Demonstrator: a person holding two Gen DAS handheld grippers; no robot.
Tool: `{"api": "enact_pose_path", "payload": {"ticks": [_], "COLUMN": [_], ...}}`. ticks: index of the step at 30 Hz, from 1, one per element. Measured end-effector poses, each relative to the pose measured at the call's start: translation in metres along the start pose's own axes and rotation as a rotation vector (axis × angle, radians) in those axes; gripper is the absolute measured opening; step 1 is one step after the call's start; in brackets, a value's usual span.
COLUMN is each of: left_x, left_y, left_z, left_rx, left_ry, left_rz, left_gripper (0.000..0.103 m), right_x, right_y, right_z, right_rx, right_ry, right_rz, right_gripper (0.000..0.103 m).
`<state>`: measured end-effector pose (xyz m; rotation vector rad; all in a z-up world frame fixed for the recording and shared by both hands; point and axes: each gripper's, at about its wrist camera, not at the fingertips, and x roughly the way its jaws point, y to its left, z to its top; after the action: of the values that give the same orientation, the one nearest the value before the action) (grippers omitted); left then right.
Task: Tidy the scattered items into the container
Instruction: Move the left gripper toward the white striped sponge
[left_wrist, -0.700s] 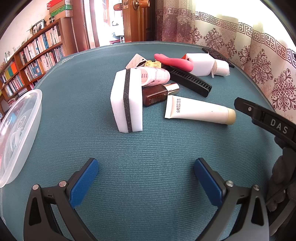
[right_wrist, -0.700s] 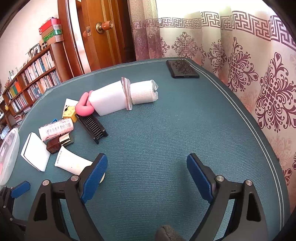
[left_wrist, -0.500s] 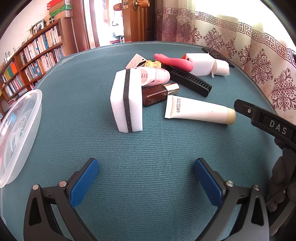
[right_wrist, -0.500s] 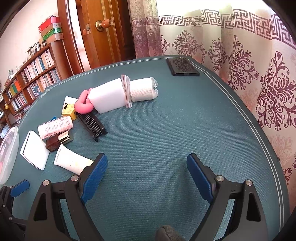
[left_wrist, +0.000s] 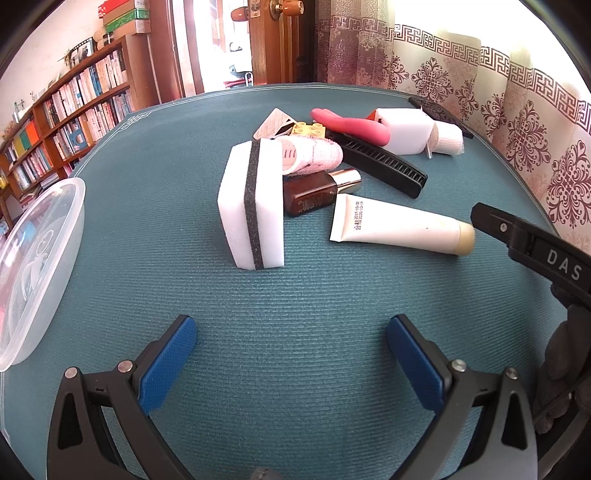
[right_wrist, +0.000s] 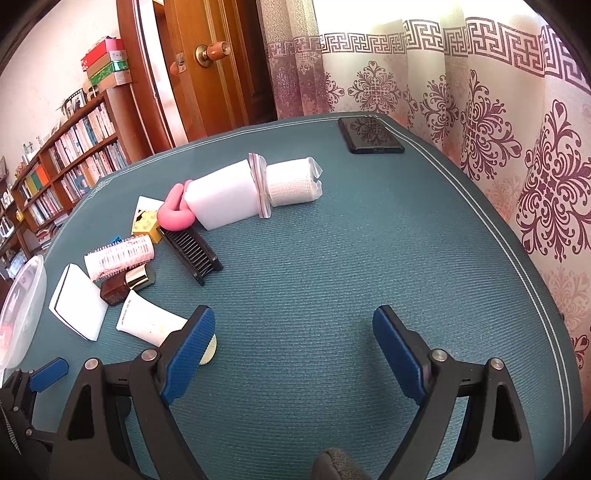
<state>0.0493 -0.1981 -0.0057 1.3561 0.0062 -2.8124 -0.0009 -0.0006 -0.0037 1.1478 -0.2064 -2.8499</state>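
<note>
Hovering over the table (left_wrist: 295, 295), left hand-held gripper (left_wrist: 291, 330) spread, empty; right hand-held gripper (right_wrist: 293, 323) likewise. Sponge (left_wrist: 253, 206) upright beside tube (left_wrist: 399, 230); container (left_wrist: 40, 258) at left.

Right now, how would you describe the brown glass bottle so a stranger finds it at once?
On the teal table mat, find the upright white sponge block with a dark stripe. The brown glass bottle lies just right of it, below the pink hair roller. Only it has a shiny gold cap.

Wooden bookshelf (left_wrist: 70, 110) left, wooden door (right_wrist: 218, 62), patterned curtain (right_wrist: 461, 81), bright daylight.
</note>
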Motion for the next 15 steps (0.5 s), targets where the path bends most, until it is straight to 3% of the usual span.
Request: {"api": "enact_pose_path", "payload": {"ticks": [9, 15], "left_x": [-0.007, -0.012], "left_y": [0.002, 0.012], "left_z": [-0.007, -0.009], "left_rx": [0.013, -0.022], "left_ry": [0.011, -0.005], "left_rz": [-0.021, -0.069], "left_gripper": [0.103, 0.103], "right_x": [-0.007, -0.005], "right_y": [-0.002, 0.006], "right_z": [0.002, 0.000], "right_rx": [0.054, 0.020], "right_ry": [-0.011, 0.002], "right_rz": [0.172, 0.162], "right_gripper": [0.090, 0.090]}}
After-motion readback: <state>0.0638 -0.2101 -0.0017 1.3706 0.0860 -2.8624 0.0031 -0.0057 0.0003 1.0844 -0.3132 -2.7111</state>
